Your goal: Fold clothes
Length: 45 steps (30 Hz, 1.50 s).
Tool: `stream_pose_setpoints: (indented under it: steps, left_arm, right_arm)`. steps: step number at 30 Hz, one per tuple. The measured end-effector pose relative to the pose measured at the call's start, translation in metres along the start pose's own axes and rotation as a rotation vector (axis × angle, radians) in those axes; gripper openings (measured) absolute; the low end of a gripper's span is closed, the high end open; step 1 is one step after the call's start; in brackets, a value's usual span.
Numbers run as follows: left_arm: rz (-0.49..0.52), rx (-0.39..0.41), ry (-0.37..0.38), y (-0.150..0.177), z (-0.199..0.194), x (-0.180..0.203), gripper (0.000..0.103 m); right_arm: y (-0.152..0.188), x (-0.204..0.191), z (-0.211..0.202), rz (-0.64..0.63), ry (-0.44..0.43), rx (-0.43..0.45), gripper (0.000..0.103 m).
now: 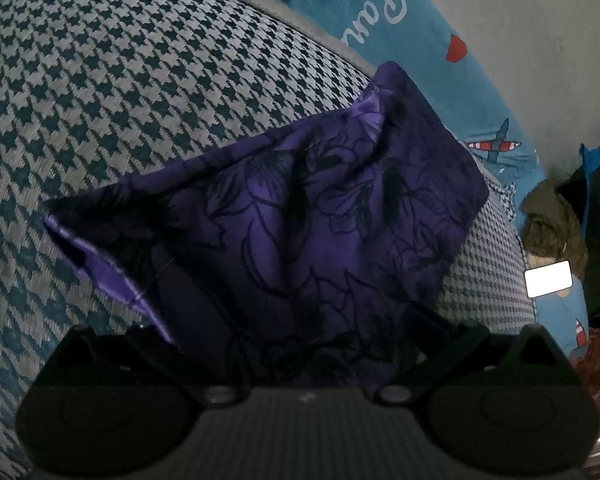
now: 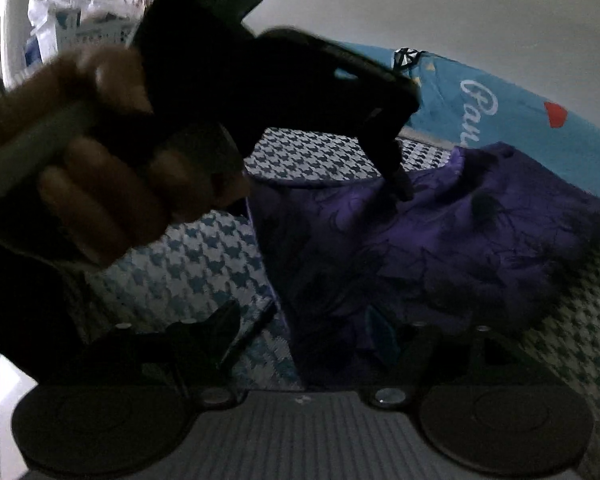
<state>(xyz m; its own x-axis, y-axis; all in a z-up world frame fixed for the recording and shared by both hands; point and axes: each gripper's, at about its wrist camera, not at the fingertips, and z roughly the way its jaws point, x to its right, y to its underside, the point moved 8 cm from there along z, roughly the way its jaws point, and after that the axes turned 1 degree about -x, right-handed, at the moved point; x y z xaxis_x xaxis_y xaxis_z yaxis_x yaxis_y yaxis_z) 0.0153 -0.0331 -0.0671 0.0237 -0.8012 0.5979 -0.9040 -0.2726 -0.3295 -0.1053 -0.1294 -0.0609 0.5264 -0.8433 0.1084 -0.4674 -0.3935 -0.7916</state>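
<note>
Left wrist view: purple cloth (image 1: 300,216) on the checked bedcover (image 1: 120,80) — left gripper (image 2: 400,188) pinches it (right gripper's (image 2: 340,344) grip unclear).

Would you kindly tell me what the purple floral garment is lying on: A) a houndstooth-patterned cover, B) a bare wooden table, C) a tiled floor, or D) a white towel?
A: the purple floral garment rests on the blue-and-white houndstooth cover, whose pattern shows around it in both wrist views.

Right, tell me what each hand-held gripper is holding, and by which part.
Unclear. The left hand-held gripper meets the purple cloth at its raised top edge; the right hand-held gripper stands open around its near edge.
</note>
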Motion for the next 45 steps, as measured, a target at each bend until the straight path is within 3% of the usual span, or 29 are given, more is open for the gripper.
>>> stream_pose_setpoints:
  steps: [3, 6, 10, 12, 24, 25, 27, 28, 31, 34, 45]
  left_arm:
    - [0.023, 0.000, -0.010, -0.001, 0.000, 0.000, 0.103]
    - [0.051, 0.014, -0.042, -0.002, -0.002, -0.003, 0.103]
    - [0.072, 0.028, -0.108, -0.004, -0.002, -0.014, 0.103]
    - [0.052, 0.037, -0.141, -0.006, -0.001, -0.023, 0.103]
    - [-0.030, 0.098, -0.107, -0.019, 0.004, -0.028, 0.102]
    - [-0.039, 0.111, -0.110, -0.021, 0.004, -0.028, 0.099]
    - [-0.045, 0.133, -0.118, -0.024, 0.003, -0.028, 0.073]
    - [-0.046, 0.130, -0.117, -0.023, 0.003, -0.030, 0.051]
    - [-0.088, 0.114, -0.066, -0.019, -0.002, -0.041, 0.018]
    - [-0.109, 0.133, -0.045, -0.015, -0.009, -0.048, 0.013]
    - [-0.047, 0.214, -0.120, -0.014, -0.064, -0.067, 0.010]
  right_arm:
    - [0.003, -0.006, 0.014, -0.053, 0.027, -0.019, 0.066]
    - [0.005, -0.002, 0.023, -0.046, 0.073, -0.031, 0.054]
    - [0.003, 0.006, 0.024, -0.020, 0.120, -0.017, 0.020]
    - [0.001, 0.014, 0.023, 0.037, 0.115, -0.009, 0.018]
    - [-0.014, 0.026, 0.015, 0.125, 0.080, 0.050, 0.015]
    - [-0.014, 0.027, 0.014, 0.134, 0.073, 0.051, 0.015]
    - [-0.016, 0.029, 0.013, 0.149, 0.055, 0.052, 0.015]
    - [-0.016, 0.028, 0.012, 0.152, 0.048, 0.052, 0.014]
    - [-0.016, 0.024, 0.010, 0.148, 0.032, 0.050, 0.014]
    - [-0.016, 0.016, 0.010, 0.144, 0.007, 0.047, 0.014]
    - [-0.025, -0.019, 0.004, 0.128, -0.109, 0.052, 0.014]
